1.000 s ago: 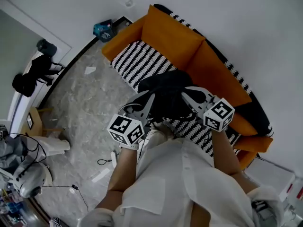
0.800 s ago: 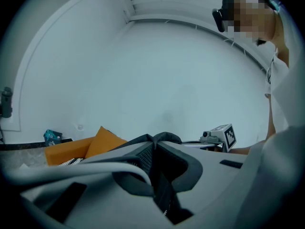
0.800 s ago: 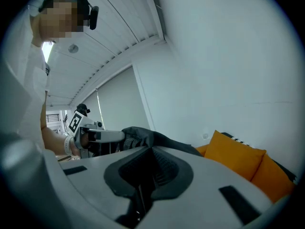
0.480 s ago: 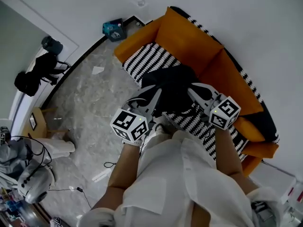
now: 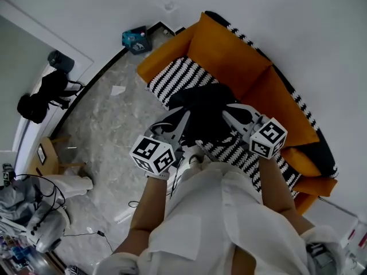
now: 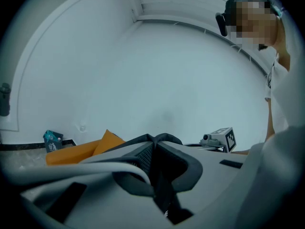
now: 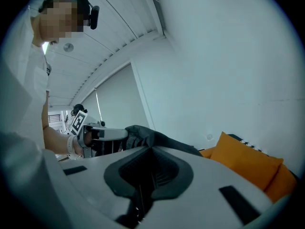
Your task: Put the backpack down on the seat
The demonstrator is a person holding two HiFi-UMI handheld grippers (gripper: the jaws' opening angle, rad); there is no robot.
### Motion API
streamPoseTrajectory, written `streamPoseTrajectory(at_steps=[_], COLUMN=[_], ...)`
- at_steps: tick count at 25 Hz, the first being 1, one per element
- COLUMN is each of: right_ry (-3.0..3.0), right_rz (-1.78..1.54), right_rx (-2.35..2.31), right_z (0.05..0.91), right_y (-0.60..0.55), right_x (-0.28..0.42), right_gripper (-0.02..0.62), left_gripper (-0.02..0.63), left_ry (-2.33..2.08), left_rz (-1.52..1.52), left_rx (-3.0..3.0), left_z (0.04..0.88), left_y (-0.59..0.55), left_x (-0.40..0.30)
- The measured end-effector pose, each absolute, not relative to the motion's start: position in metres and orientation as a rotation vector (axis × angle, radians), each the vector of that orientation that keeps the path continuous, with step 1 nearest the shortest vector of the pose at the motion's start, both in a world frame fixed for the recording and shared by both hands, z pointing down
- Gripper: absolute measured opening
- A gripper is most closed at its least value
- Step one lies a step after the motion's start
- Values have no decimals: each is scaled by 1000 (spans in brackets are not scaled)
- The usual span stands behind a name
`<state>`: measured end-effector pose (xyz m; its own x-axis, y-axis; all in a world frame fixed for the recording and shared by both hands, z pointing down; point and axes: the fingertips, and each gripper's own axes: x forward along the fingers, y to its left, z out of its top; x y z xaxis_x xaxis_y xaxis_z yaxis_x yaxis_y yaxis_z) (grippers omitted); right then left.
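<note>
A black backpack (image 5: 202, 109) hangs between my two grippers over the front of the black-and-white striped seat (image 5: 175, 76) of an orange sofa (image 5: 229, 56). My left gripper (image 5: 182, 119) is shut on the backpack's left side, and dark fabric (image 6: 159, 175) is pinched where its jaws meet. My right gripper (image 5: 230, 113) is shut on the backpack's right side. In the right gripper view the black fabric (image 7: 143, 136) stretches from its jaws across to the left gripper (image 7: 93, 133). I cannot tell whether the backpack's bottom touches the seat.
A grey marble floor (image 5: 109, 130) spreads to the left of the sofa. On it lie a teal box (image 5: 136, 39), a scrap of paper (image 5: 118, 90) and cables (image 5: 135, 202). A black bag (image 5: 43, 93) and a wooden stool (image 5: 49, 156) stand at the far left. A white wall rises behind the sofa.
The head camera has shifted, so the sofa sits further right in the picture. Both grippers still hold the backpack over the seat's front, and it has sunk slightly in the last half second.
</note>
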<state>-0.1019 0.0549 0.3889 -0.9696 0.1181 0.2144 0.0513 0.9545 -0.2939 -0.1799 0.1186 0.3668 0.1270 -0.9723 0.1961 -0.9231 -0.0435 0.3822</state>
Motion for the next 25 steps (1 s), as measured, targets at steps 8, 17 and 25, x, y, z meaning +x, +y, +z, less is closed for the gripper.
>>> streamPoseTrajectory(at_steps=[8, 17, 25], right_ry=[-2885, -2908, -2849], right_rz=[390, 470, 570], right_rx=[-141, 53, 359], right_z=[388, 394, 420], right_y=[12, -46, -105], right_x=[-107, -97, -93], right_gripper=[26, 26, 25], left_gripper=[41, 41, 41], left_ry=[-1813, -1667, -1413], left_rz=[-150, -97, -35], left_rx=[2002, 2110, 2205], left_z=[369, 371, 399], left_y=[77, 5, -70], left_x=[-185, -183, -187])
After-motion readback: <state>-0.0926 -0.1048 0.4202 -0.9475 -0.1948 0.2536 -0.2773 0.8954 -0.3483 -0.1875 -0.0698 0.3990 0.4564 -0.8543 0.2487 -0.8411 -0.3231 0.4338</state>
